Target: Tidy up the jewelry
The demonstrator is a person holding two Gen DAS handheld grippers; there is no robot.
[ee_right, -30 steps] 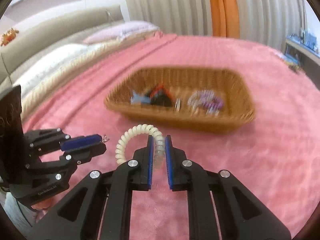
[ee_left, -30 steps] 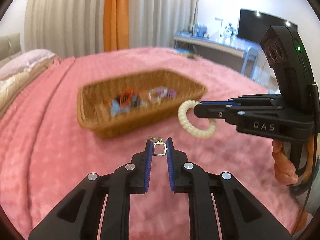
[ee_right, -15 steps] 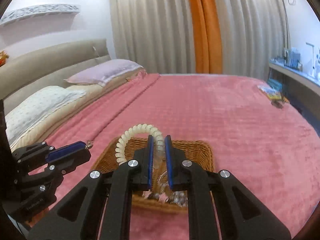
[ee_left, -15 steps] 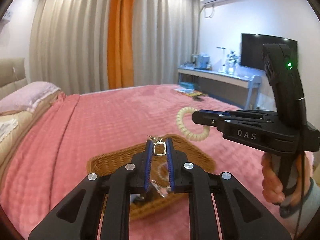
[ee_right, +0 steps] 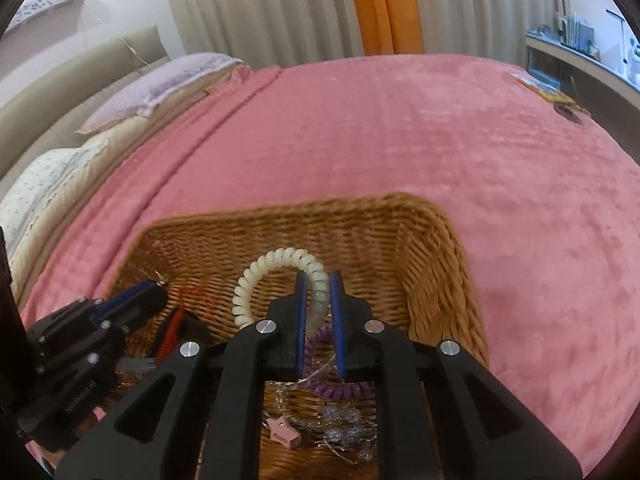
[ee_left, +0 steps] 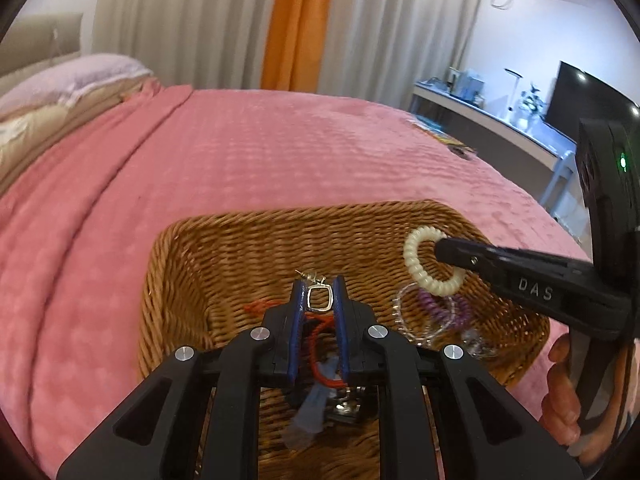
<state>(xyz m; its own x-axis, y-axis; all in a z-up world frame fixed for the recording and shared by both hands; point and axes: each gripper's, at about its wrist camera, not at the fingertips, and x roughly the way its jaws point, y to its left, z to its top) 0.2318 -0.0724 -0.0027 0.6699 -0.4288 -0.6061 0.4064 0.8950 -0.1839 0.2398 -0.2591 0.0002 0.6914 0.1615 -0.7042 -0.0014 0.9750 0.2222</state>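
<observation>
A woven wicker basket (ee_left: 224, 256) (ee_right: 440, 248) sits on the pink bed. My left gripper (ee_left: 319, 290) is shut on a small square metal earring (ee_left: 319, 299) and holds it over the basket's middle. My right gripper (ee_right: 318, 286) is shut on a cream spiral hair tie (ee_right: 256, 276), also over the basket; it shows in the left wrist view (ee_left: 416, 268) at the right. In the basket lie a purple spiral tie (ee_left: 436, 308) (ee_right: 340, 390), an orange-red cord (ee_left: 320, 334), a clear beaded bracelet (ee_right: 344, 432) and a pink star charm (ee_right: 282, 436).
The pink blanket (ee_right: 400, 128) spreads all around the basket. Pillows (ee_right: 160, 84) and a beige headboard lie at the left. Curtains hang behind. A desk and a dark screen (ee_left: 576, 96) stand at the right, off the bed.
Both grippers have come from in front of the basket to above it and now tilt down into it. Each keeps hold of its piece.
</observation>
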